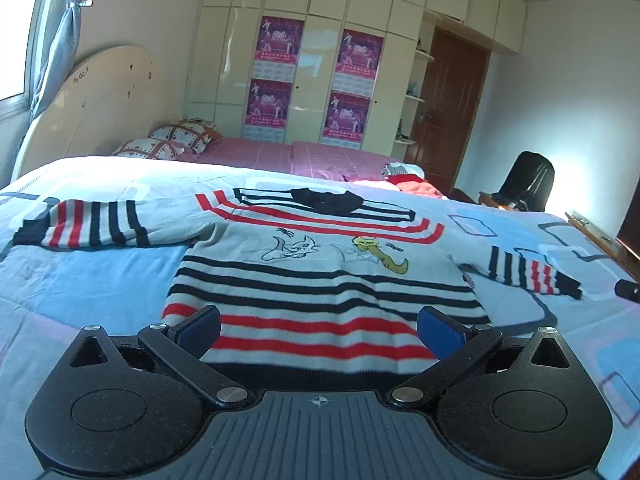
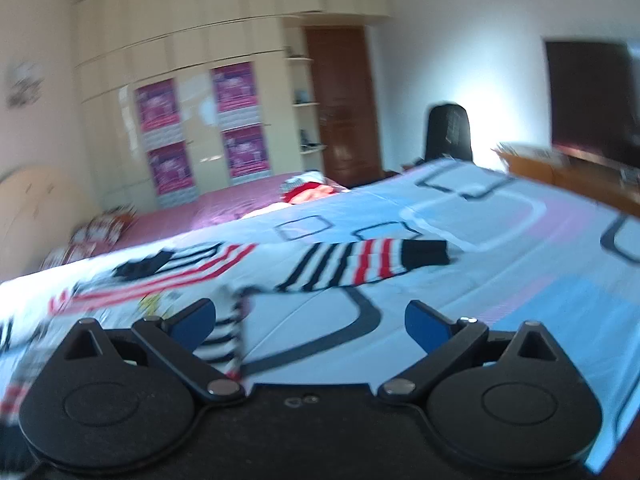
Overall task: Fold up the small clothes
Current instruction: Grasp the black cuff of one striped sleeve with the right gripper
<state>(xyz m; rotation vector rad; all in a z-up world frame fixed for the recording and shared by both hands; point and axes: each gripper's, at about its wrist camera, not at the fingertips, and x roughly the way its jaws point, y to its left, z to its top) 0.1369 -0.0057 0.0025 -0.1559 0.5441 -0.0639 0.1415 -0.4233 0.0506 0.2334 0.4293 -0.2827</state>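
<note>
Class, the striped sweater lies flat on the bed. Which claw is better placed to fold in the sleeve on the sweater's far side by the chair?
Probably the right claw: open, it faces that sleeve. The left claw, also open, sits centred at the sweater hem.

bare bedspread (image 2: pixel 500 280) beside the sweater (image 1: pixel 320 280), clothes pile (image 1: pixel 404 180) well beyond, chair (image 1: pixel 528 184) past bed edge

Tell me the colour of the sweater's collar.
Black; the collar shows best in the left wrist view.
</note>
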